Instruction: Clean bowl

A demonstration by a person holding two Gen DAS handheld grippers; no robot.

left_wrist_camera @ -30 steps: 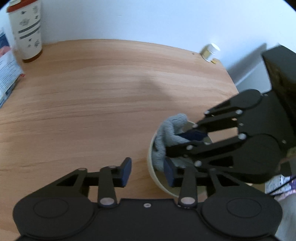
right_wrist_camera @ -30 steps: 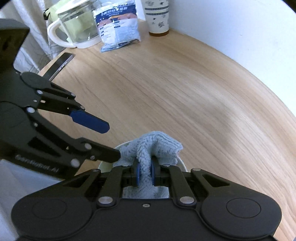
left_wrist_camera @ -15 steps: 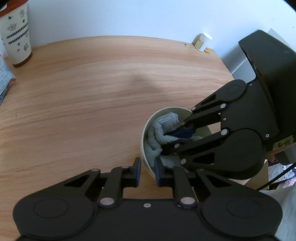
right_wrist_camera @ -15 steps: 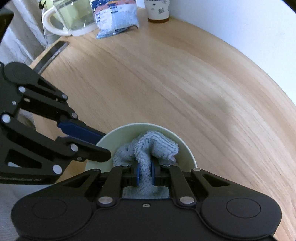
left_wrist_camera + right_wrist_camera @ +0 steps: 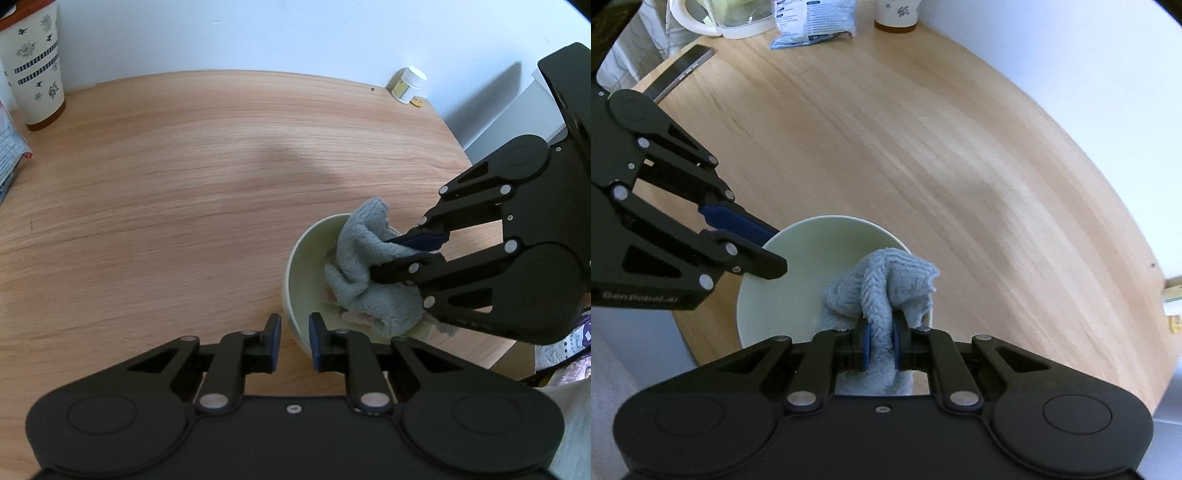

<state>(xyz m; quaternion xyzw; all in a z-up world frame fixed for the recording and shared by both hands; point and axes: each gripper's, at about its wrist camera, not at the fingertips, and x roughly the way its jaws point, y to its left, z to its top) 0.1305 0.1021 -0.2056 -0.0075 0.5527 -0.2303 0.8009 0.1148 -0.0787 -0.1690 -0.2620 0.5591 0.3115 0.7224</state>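
Wooden desk (image 5: 184, 184) against a white wall: cream bowl (image 5: 306, 258) sits near its edge. Left gripper (image 5: 294, 341) angles steeply down, jaws clamped on the bowl's rim. Right gripper (image 5: 881, 341) points down into it, jaws pinching a grey-blue towel (image 5: 882, 291).

A rounded wooden table (image 5: 184, 184) stands against a plain white wall (image 5: 258, 33), daylight falling softly across its grain.

Fuzzy cloth (image 5: 886, 288), glossy bowl (image 5: 798, 266)
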